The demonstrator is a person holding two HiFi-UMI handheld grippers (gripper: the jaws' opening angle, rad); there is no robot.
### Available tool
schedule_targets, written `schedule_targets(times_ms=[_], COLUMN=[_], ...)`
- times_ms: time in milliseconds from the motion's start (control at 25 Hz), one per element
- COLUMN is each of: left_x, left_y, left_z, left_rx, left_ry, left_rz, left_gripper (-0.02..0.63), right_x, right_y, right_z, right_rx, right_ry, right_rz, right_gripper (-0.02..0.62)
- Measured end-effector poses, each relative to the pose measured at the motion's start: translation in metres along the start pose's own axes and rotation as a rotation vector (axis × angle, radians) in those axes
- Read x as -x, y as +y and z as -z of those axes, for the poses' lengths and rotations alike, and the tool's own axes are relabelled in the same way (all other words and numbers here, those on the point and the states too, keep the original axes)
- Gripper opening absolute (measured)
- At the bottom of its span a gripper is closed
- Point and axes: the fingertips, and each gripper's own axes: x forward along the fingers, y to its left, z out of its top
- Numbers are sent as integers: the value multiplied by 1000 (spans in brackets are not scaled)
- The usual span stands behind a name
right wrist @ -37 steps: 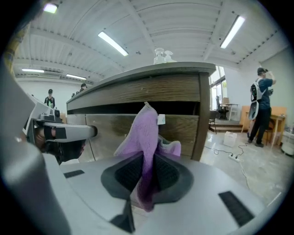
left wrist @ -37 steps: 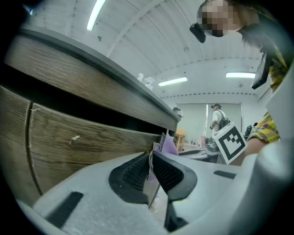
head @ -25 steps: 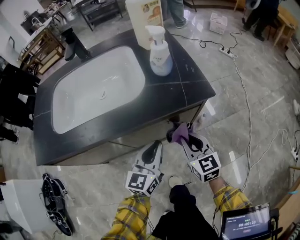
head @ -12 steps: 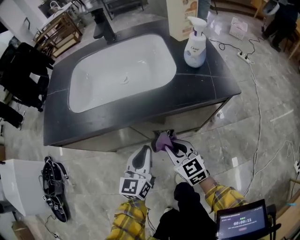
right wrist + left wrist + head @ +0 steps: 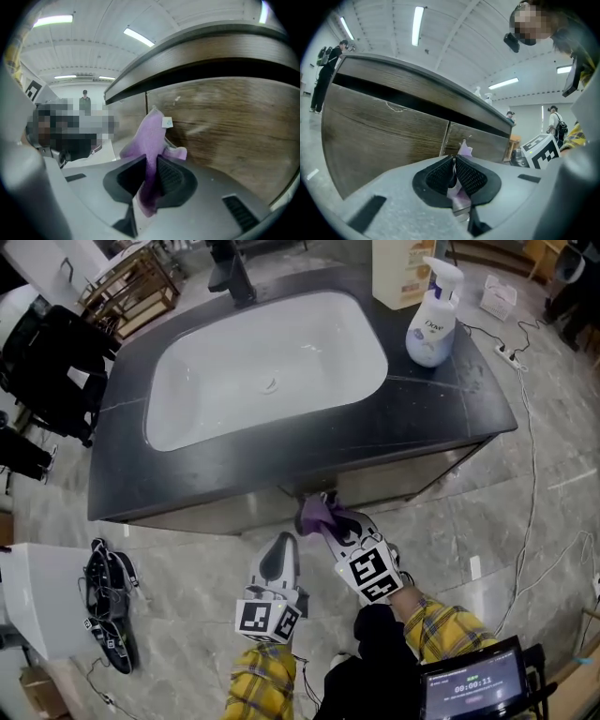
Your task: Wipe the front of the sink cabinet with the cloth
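As jaws clamp cloth (image 5: 152, 136), right gripper (image 5: 150, 165) faces cabinet (image 5: 234, 122).

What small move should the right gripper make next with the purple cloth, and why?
Probably slide the right gripper sideways along the brown wood-grain cabinet front, pressing lightly. Its jaws are shut on the purple cloth, whose free end stands close to that panel; whether it touches is unclear.

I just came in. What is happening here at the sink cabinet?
A person holds a gripper in each hand. The right gripper is shut on a purple cloth and holds it up to the wooden cabinet front, just under the dark countertop, near the seam between two panels. The left gripper, jaws together, hangs beside it, short of the wood.
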Motion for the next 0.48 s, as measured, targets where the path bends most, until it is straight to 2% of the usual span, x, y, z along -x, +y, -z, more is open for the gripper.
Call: schedule_targets(times_ms=[240, 400, 480], left_x=[-22, -41, -51], left_y=[-16, -38, -51], left_z=[14, 18, 21], left_rx=[-16, -27, -31], left_ry=[32, 47, 59], left_rz=[61, 115, 147], left_gripper=[9, 9, 9], right_x=[12, 30, 40], right_y=[-31, -58, -69], right_z=[13, 22, 25], right_rx=[-17, 13, -5], right_ry=[13, 27, 29], right_rz=[59, 104, 126], right_gripper=[51, 51, 52])
